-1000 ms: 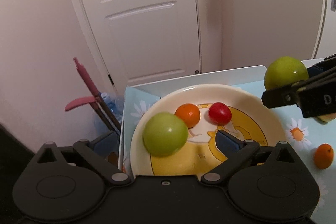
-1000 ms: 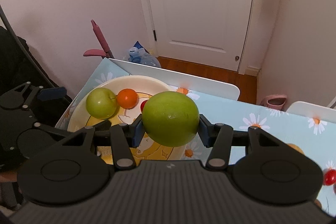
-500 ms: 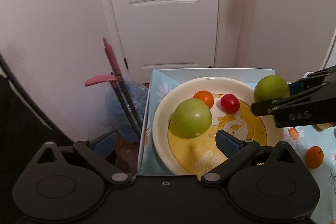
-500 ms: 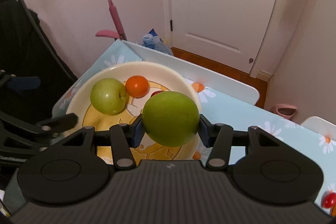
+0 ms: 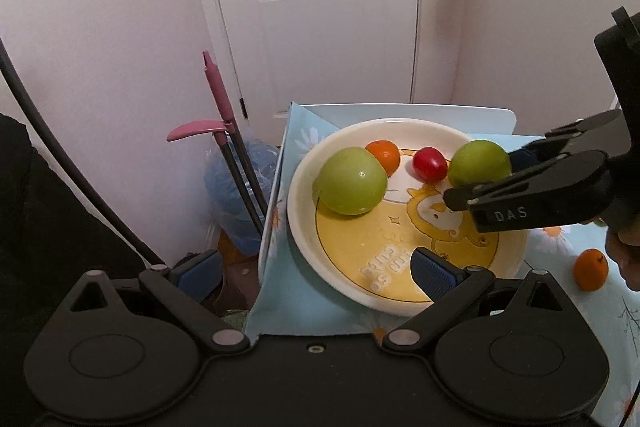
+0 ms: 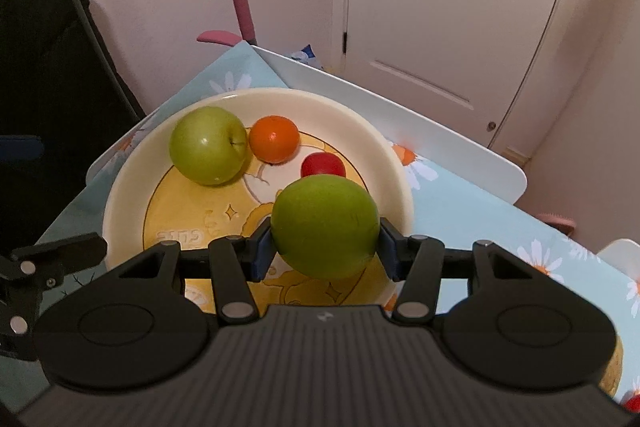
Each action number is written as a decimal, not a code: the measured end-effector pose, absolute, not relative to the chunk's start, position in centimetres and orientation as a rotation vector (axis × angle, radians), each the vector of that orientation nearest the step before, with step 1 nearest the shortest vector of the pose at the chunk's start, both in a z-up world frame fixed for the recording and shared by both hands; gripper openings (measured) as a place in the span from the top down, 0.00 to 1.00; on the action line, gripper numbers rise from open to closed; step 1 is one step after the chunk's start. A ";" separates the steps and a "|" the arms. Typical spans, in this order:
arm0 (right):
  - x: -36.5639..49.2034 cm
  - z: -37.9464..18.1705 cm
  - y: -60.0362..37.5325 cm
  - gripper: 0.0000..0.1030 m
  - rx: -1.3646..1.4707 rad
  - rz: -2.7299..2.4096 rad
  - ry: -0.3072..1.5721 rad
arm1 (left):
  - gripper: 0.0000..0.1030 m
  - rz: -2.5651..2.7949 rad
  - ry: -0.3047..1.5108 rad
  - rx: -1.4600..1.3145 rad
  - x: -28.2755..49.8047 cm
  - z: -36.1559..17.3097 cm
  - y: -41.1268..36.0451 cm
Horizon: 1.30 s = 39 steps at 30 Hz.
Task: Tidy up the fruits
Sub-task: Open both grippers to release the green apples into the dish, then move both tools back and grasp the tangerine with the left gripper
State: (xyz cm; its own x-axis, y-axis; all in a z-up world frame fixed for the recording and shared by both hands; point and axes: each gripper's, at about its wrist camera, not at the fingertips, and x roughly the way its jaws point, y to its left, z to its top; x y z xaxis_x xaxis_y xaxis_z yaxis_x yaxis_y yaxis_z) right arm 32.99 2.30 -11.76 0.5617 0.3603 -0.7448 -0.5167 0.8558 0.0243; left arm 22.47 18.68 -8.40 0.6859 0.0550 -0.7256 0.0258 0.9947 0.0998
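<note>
A cream and yellow plate (image 5: 304, 227) (image 6: 120, 187) sits at the table's left end. On it lie a green apple (image 5: 349, 181) (image 6: 208, 145), a small orange (image 5: 383, 157) (image 6: 275, 139) and a red tomato (image 5: 430, 164) (image 6: 323, 165). My right gripper (image 6: 325, 247) is shut on a second green apple (image 6: 325, 227) (image 5: 479, 163) and holds it over the plate's right part. My left gripper (image 5: 316, 269) is open and empty at the plate's near edge.
Another small orange (image 5: 590, 269) lies on the daisy tablecloth (image 5: 296, 291) right of the plate. A red fruit (image 6: 633, 403) shows at the right wrist view's lower right corner. A pink-handled tool (image 5: 218, 95) and a blue bag (image 5: 236, 195) stand off the table's left edge.
My right gripper has carried the green apple leftward and lower, over the plate. My left gripper has pulled back from the plate, open.
</note>
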 end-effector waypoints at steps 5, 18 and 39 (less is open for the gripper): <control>32.0 -10.4 1.8 0.00 -0.198 0.500 0.748 | 0.01 0.001 0.811 0.109 22.3 -8.2 18.4; 28.1 -6.5 -1.9 0.00 -0.049 0.417 0.756 | 0.01 -0.047 0.779 0.147 20.3 -6.2 17.2; 18.4 -2.7 -14.0 0.00 0.093 0.159 0.711 | 0.01 -0.184 0.655 0.173 16.6 -2.7 11.3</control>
